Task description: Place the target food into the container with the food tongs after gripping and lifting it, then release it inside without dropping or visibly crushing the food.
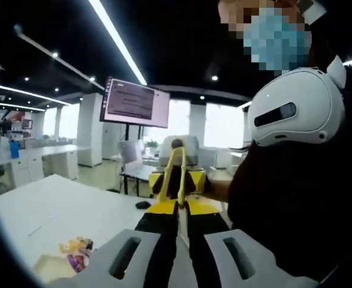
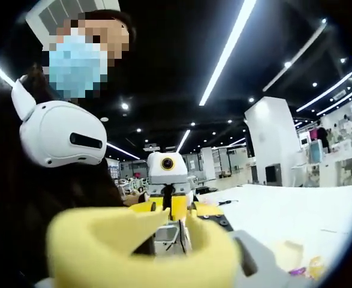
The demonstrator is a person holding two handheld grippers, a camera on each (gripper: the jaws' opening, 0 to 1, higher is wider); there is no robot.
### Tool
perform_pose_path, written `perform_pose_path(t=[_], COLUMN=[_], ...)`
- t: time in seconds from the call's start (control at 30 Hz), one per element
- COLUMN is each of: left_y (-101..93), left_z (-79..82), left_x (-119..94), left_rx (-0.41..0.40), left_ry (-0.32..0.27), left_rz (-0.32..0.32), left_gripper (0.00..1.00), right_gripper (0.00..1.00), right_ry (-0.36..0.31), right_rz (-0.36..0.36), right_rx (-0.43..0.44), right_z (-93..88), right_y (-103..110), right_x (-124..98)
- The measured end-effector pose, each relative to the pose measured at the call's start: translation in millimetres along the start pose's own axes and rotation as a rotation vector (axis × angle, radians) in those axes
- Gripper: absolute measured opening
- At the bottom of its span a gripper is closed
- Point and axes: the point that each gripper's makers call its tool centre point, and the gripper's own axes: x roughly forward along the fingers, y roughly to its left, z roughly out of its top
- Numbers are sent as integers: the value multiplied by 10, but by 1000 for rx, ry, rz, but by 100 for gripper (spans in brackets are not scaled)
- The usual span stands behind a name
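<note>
Yellow food tongs (image 1: 174, 171) run from my left gripper (image 1: 180, 207) forward to my right gripper (image 1: 177, 180). The left jaws stand close together, shut on the tongs' near end. In the right gripper view the tongs' curved bend (image 2: 140, 240) bulks large in front, sitting between the jaws of my right gripper (image 2: 158, 243), which is shut on it; one grey jaw shows beside it, the other is hidden. The left gripper (image 2: 174, 210) faces me beyond. A pale food piece (image 1: 50, 267) (image 2: 286, 252) and a colourful wrapped piece (image 1: 74, 246) (image 2: 313, 264) lie on the white table (image 1: 62, 204) (image 2: 283, 210).
A person wearing a white headset (image 1: 295, 108) (image 2: 59, 132) stands close behind the grippers. A monitor on a stand (image 1: 135, 102) and a chair (image 1: 131, 156) are beyond the table. A small black object (image 1: 143, 204) lies on the table. A white pillar (image 2: 271, 138) rises further back.
</note>
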Motion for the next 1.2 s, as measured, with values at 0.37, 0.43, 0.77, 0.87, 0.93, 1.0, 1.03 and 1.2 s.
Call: perform_pose_path(t=[0.37, 0.43, 0.77, 0.87, 0.93, 1.0, 1.03, 1.2], left_y=[32, 35, 87, 104, 123, 152, 163, 213], left_z=[46, 41, 36, 22, 4, -6, 3, -30], left_x=[17, 22, 30, 28, 23, 12, 7, -2], left_rx=[149, 153, 143, 142, 142, 137, 136, 129], left_ry=[30, 40, 50, 55, 62, 56, 47, 32], left_rz=[35, 36, 31, 31, 33, 40, 44, 68], left_gripper=[0, 0, 0, 0, 0, 1, 1, 1], right_gripper=[27, 28, 28, 27, 26, 24, 23, 21], right_ry=[4, 10, 21, 29, 37, 37, 25, 35], right_rz=[-24, -29, -40, -44, -40, -42, -44, -55], right_rx=[12, 8, 18, 21, 19, 24, 34, 37], right_z=[20, 11, 1, -13, -32, -40, -30, -59], right_y=[-131, -147, -194, -210, -211, -225, -236, -274], right_x=[-14, -10, 5, 8, 16, 19, 20, 29])
